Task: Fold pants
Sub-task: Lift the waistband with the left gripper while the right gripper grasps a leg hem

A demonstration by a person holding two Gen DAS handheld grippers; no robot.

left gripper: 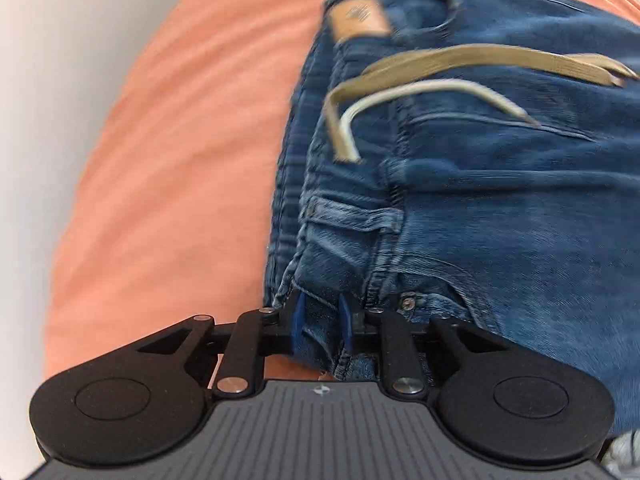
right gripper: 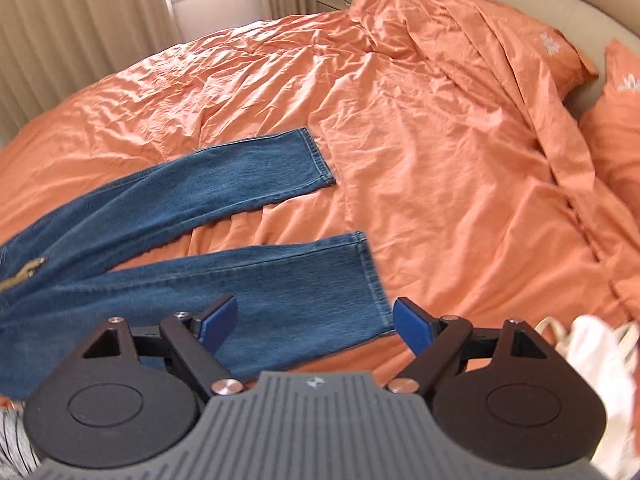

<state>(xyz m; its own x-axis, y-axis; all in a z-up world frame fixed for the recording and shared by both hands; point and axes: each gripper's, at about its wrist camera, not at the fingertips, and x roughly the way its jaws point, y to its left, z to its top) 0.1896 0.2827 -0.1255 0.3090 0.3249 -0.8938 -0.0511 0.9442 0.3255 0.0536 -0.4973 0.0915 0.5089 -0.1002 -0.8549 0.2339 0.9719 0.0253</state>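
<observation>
The left gripper (left gripper: 322, 322) has its blue pads pinched on the waistband edge of the blue denim jeans (left gripper: 460, 200), a thin bite that could slip. The right gripper (right gripper: 316, 322), jaws wide and empty, hangs over the near leg's hem; both legs splay toward two o'clock across the crumpled orange duvet (right gripper: 420, 140). Its wrinkles and the loose tan drawstring (left gripper: 460, 60) could skew the fold.

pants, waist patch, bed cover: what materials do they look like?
Pants: blue denim, faded matte wash; twill texture and stitched seams show. Waist patch: tan, probably leather or imitation, too blurred to tell. Bed cover: orange woven fabric, likely cotton, with a slight sheen and fine creases.
</observation>
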